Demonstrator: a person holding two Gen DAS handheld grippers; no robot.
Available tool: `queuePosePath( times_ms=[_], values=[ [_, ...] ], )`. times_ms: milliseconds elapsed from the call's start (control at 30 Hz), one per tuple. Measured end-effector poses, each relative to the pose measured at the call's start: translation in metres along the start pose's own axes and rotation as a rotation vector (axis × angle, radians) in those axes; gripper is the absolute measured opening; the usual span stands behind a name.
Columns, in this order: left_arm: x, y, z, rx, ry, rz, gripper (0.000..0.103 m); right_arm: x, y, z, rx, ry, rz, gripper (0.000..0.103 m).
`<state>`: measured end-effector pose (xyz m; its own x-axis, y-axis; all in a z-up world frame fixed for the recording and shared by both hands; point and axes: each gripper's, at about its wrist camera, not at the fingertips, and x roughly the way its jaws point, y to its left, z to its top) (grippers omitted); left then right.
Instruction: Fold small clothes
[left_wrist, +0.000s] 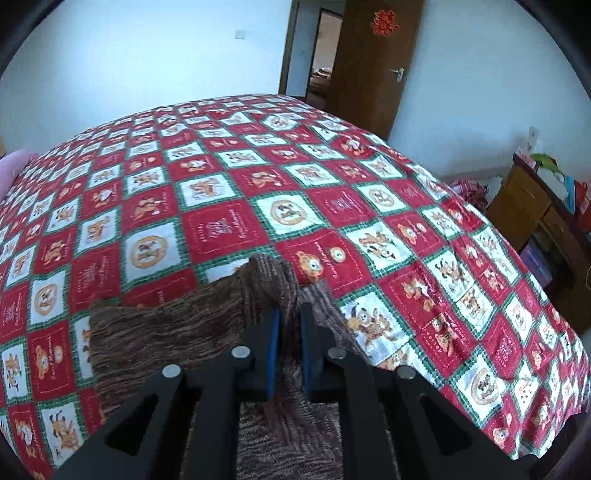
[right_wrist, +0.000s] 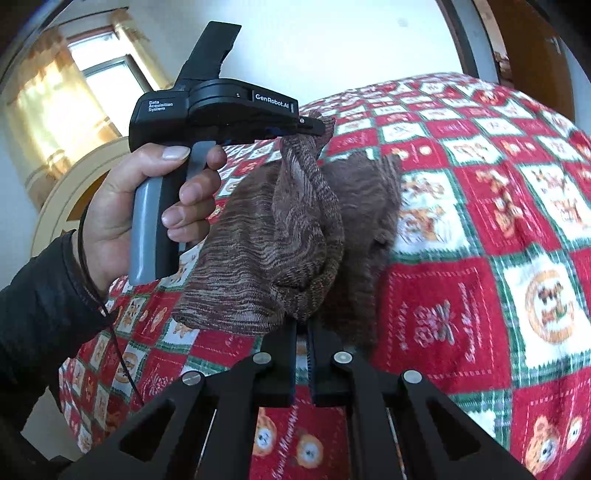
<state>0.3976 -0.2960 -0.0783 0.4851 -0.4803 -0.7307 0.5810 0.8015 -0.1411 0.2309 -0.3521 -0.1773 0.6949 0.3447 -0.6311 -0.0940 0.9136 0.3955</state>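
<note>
A small brown knitted garment (left_wrist: 177, 332) lies partly on the red, white and green checked bedspread (left_wrist: 258, 206). My left gripper (left_wrist: 289, 314) is shut on a bunched fold of it, blue pads pressed to the knit. In the right wrist view the garment (right_wrist: 266, 251) hangs in folds between both tools above the bedspread (right_wrist: 480, 221). My right gripper (right_wrist: 303, 328) is shut on its lower edge. The left gripper (right_wrist: 314, 127), held by a hand (right_wrist: 122, 206) in a dark sleeve, pinches the upper corner.
The bed fills most of both views. A brown door (left_wrist: 373, 62) stands open behind it, and wooden drawers (left_wrist: 532, 206) with clutter sit off the bed's right side. A curtained window (right_wrist: 85, 92) shows at the left in the right wrist view.
</note>
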Motion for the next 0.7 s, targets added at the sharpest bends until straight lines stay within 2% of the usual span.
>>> queuePosePath(
  times_ms=[133,300,367,433,467,500,533,567,600,633,667,700],
  values=[
    [0.024,-0.012,-0.003,0.019,0.04,0.004,0.011,0.005,-0.012,-0.006,0.03,0.022,-0.011,0.004],
    [0.022,-0.026,-0.01,0.03,0.018,-0.08,0.011,0.007,-0.016,-0.009,0.015,0.031,-0.049,0.004],
    [0.012,-0.03,-0.012,0.061,-0.001,-0.052,0.011,0.007,-0.016,-0.01,-0.007,0.03,-0.073,0.004],
    [-0.003,-0.026,-0.018,0.082,-0.015,-0.022,0.017,0.007,-0.017,-0.011,-0.016,0.033,-0.079,0.004],
    [-0.011,-0.022,-0.023,0.092,-0.019,-0.015,0.033,0.007,-0.017,-0.011,-0.023,0.034,-0.069,0.004],
    [-0.022,-0.015,-0.031,0.102,-0.03,0.011,0.062,0.007,-0.017,-0.012,-0.035,0.038,-0.054,0.004],
    [-0.031,-0.008,-0.039,0.106,-0.05,0.06,0.075,0.007,-0.018,-0.013,-0.044,0.043,-0.047,0.006],
    [-0.041,0.002,-0.049,0.101,-0.082,0.109,0.087,0.005,-0.019,-0.013,-0.04,0.042,-0.054,0.016],
    [-0.051,0.013,-0.062,0.094,-0.101,0.135,0.09,0.003,-0.02,-0.014,-0.032,0.036,-0.065,0.026],
    [-0.056,0.024,-0.072,0.087,-0.096,0.153,0.09,-0.002,-0.022,-0.014,-0.023,0.026,-0.073,0.051],
    [-0.061,0.035,-0.082,0.076,-0.089,0.171,0.09,-0.008,-0.024,-0.013,-0.009,0.009,-0.074,0.062],
    [-0.065,0.046,-0.093,0.059,-0.086,0.185,0.09,-0.015,-0.027,-0.011,0.008,-0.019,-0.077,0.062]
  ],
)
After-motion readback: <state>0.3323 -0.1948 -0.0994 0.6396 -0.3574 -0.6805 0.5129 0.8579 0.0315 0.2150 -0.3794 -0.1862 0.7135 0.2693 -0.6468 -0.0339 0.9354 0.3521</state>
